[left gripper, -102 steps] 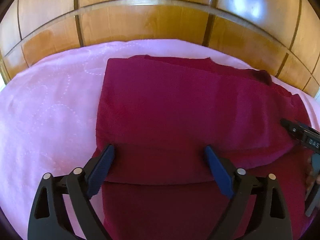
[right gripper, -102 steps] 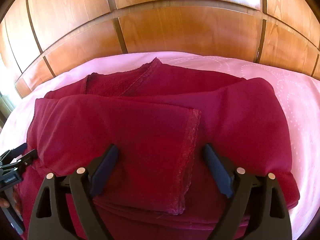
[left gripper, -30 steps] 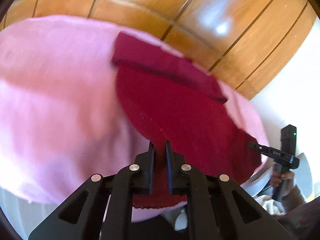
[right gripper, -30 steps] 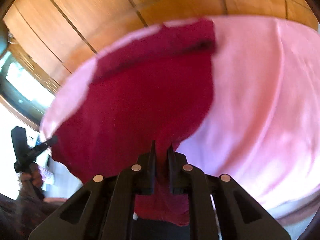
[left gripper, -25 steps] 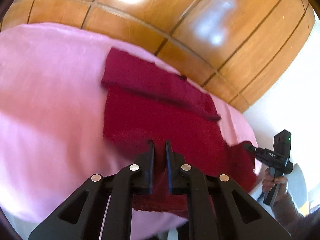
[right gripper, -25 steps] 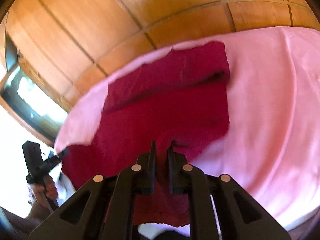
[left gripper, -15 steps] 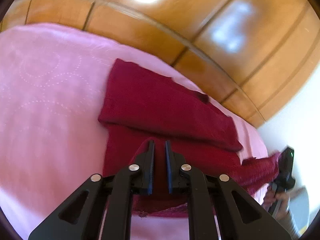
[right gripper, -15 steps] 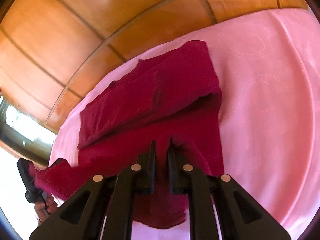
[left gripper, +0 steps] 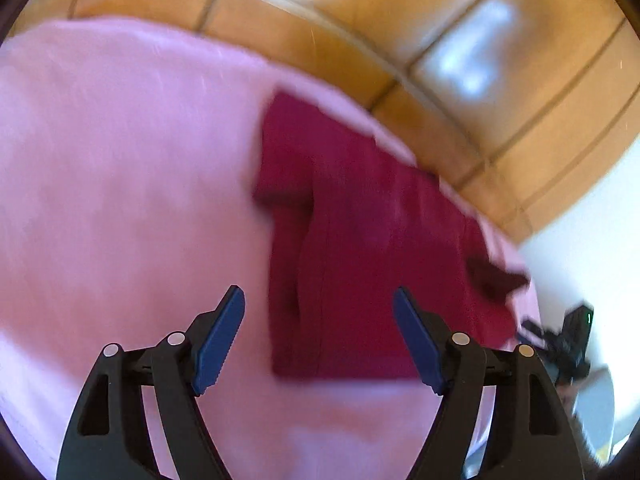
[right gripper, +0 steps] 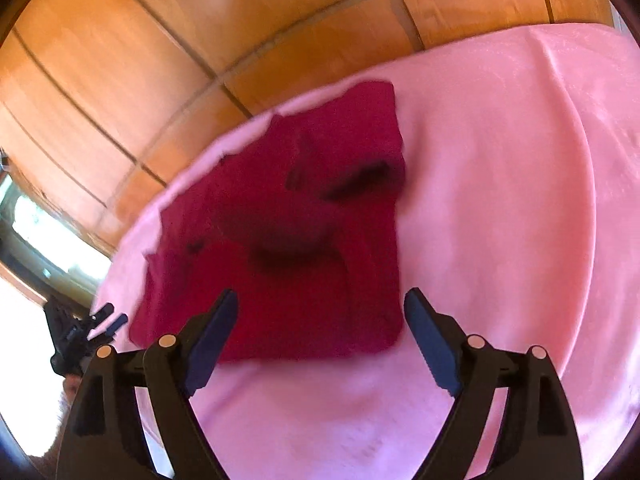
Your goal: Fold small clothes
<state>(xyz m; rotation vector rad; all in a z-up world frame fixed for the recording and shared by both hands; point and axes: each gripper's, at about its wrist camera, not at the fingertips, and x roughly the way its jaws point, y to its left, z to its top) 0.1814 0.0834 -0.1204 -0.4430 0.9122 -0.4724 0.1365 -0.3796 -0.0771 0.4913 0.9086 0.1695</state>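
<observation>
Crimson garment (left gripper: 360, 264) lies folded on the pink bed (left gripper: 120, 200), soft and limp; both grippers (left gripper: 318, 340) (right gripper: 320, 340) hover spread, corners the likeliest holds.

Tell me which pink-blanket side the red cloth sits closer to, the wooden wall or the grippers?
The wooden wall side: the red cloth nearly reaches it.

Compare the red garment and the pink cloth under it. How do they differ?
The red garment is dark, folded into a compact block with layered edges; the pink cloth is pale and spread flat. The garment is far smaller and lies on the cloth. Both are soft fabric; neither open gripper touches them.
</observation>
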